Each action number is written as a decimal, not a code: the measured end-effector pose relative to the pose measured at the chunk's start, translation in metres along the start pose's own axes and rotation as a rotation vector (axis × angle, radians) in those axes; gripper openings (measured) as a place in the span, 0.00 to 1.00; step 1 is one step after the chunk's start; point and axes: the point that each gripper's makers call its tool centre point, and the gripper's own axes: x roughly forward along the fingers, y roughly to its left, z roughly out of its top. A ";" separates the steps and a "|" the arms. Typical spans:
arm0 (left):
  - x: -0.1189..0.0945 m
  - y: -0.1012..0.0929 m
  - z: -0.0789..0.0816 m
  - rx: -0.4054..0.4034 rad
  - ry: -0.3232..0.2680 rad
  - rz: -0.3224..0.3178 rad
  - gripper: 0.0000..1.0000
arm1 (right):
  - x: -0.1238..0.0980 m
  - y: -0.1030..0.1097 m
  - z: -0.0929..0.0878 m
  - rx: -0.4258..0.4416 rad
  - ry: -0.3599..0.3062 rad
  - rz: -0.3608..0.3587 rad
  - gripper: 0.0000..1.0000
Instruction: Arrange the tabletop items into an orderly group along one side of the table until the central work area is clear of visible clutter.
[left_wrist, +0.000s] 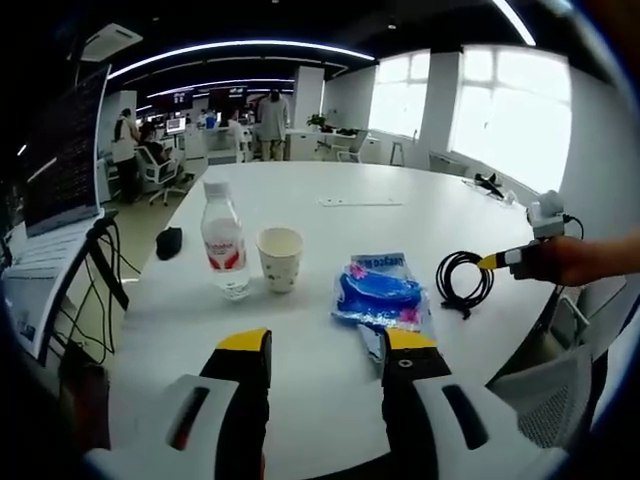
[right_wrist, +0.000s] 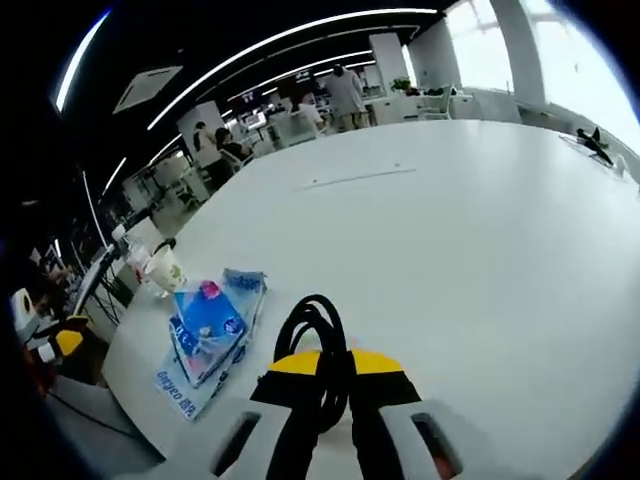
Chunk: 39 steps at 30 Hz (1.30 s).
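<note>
A clear water bottle (left_wrist: 224, 245) with a red label stands at the left of the white table (left_wrist: 330, 215), and a paper cup (left_wrist: 280, 258) stands right beside it. A blue plastic packet (left_wrist: 378, 292) lies flat to the cup's right. Further right lies a coiled black cable (left_wrist: 463, 280). My right gripper (left_wrist: 503, 261) reaches in from the right, held by a hand, and meets the coil's edge. In the right gripper view my right gripper (right_wrist: 325, 362) is shut on the black cable (right_wrist: 315, 320). My left gripper (left_wrist: 328, 345) is open and empty, just short of the packet.
A small black object (left_wrist: 169, 241) lies near the table's left edge. A thin flat strip (left_wrist: 360, 201) rests mid-table and a dark item (left_wrist: 488, 183) at the far right edge. In the right gripper view the packet (right_wrist: 210, 320) and cup (right_wrist: 165, 270) sit left. An office chair (left_wrist: 545, 400) stands at the table's right.
</note>
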 end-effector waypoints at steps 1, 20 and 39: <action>0.000 0.000 0.000 -0.001 -0.001 0.000 0.42 | 0.000 -0.001 0.000 -0.006 0.004 -0.003 0.06; -0.001 -0.005 -0.005 -0.001 0.012 -0.002 0.42 | 0.014 -0.006 -0.017 -0.204 0.102 -0.058 0.06; 0.002 -0.011 -0.001 0.016 0.014 -0.023 0.42 | 0.013 -0.015 -0.011 -0.222 0.110 -0.079 0.00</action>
